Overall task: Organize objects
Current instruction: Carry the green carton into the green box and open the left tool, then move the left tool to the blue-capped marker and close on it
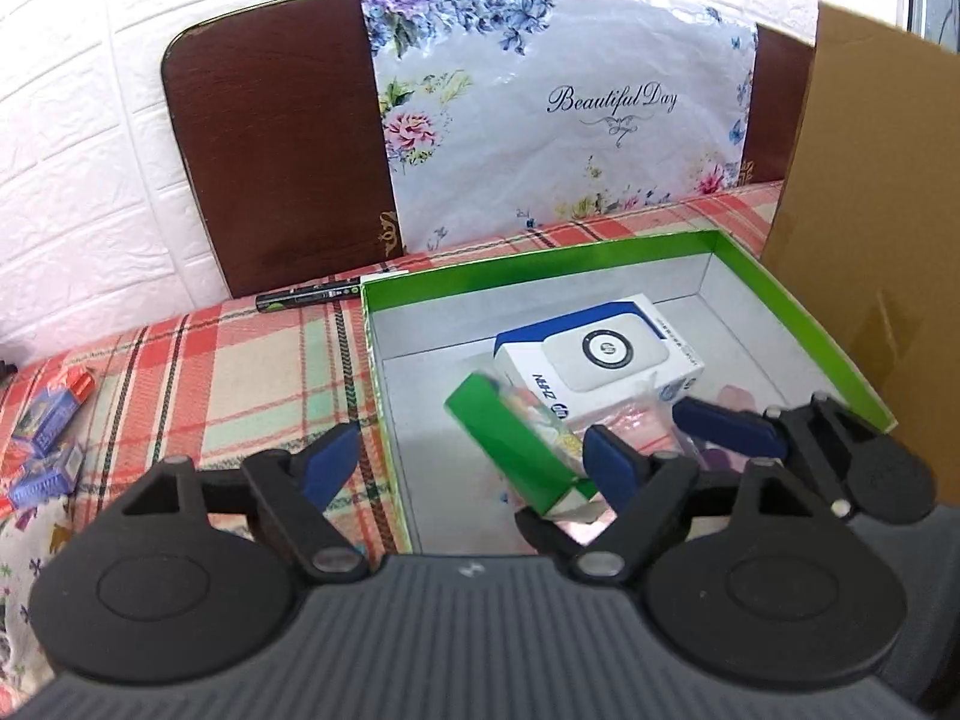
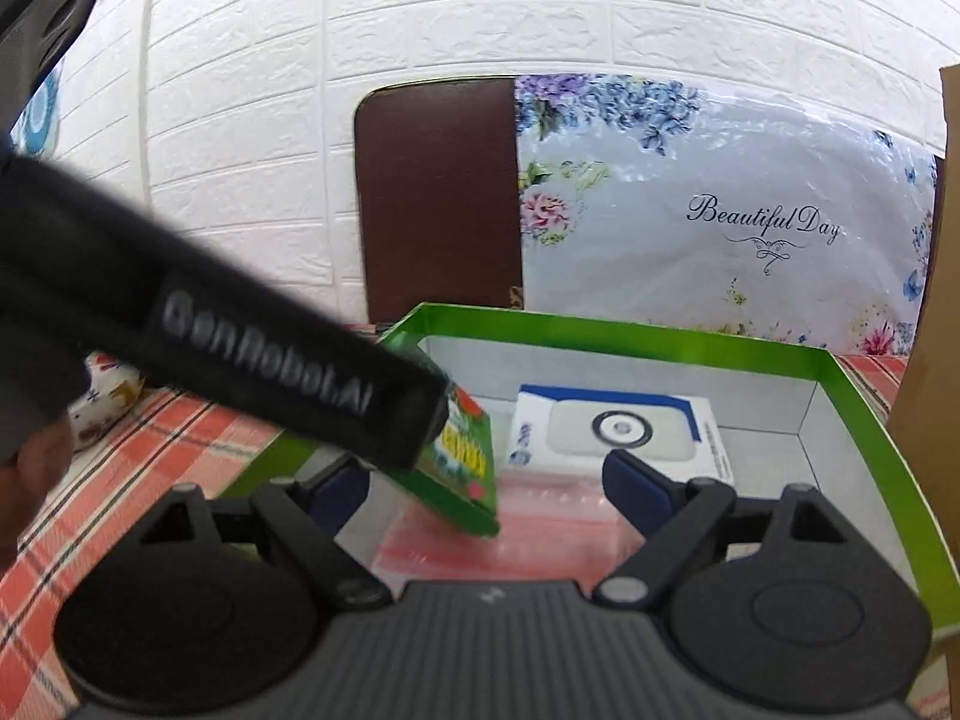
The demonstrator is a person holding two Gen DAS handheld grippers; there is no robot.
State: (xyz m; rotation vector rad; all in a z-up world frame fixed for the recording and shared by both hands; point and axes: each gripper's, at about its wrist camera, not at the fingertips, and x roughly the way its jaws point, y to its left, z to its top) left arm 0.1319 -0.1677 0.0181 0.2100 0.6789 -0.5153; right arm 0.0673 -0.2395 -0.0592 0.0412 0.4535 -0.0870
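A: Largest first. White brick-pattern wall [image 2: 420,12] behind everything. Against it, dark brown rounded wooden board [image 1: 270,150], partly covered by a white glossy floral sheet [image 1: 570,138] lettered "Beautiful Day". Plain brown cardboard panel [image 1: 864,210] at right, cut off by the frame edge.

B: Underneath, red-and-green plaid cloth [image 1: 240,372] over the table. On it, shallow open box with bright green rim and grey inside [image 1: 780,294], near corner hidden behind the left gripper [image 1: 468,462].

A: Inside the box: white-and-blue printer carton with a round logo [image 1: 606,354] lying flat toward the back. In front of it, narrow green rectangular packet [image 1: 510,444], tilted, blurred, lower end over a clear pink-tinted plastic bag [image 2: 540,534]. Printing on the packet too smeared to read.

B: Left tongs released, blue pads wide apart; packet between them but not pinched, as far as can be told. Right gripper [image 2: 486,492] also released, nothing clamped; packet and bag in the gap ahead.

A: In the right wrist view, black body of the left tool, lettered, crossing the frame and covering the packet's upper end. Part of a hand [image 2: 30,480] at left edge, mostly cut off.

B: Smaller bits outside the box: black marker pen [image 1: 306,297] by the board's foot; small blue-purple cartons [image 1: 45,420] at far left, labels illegible.
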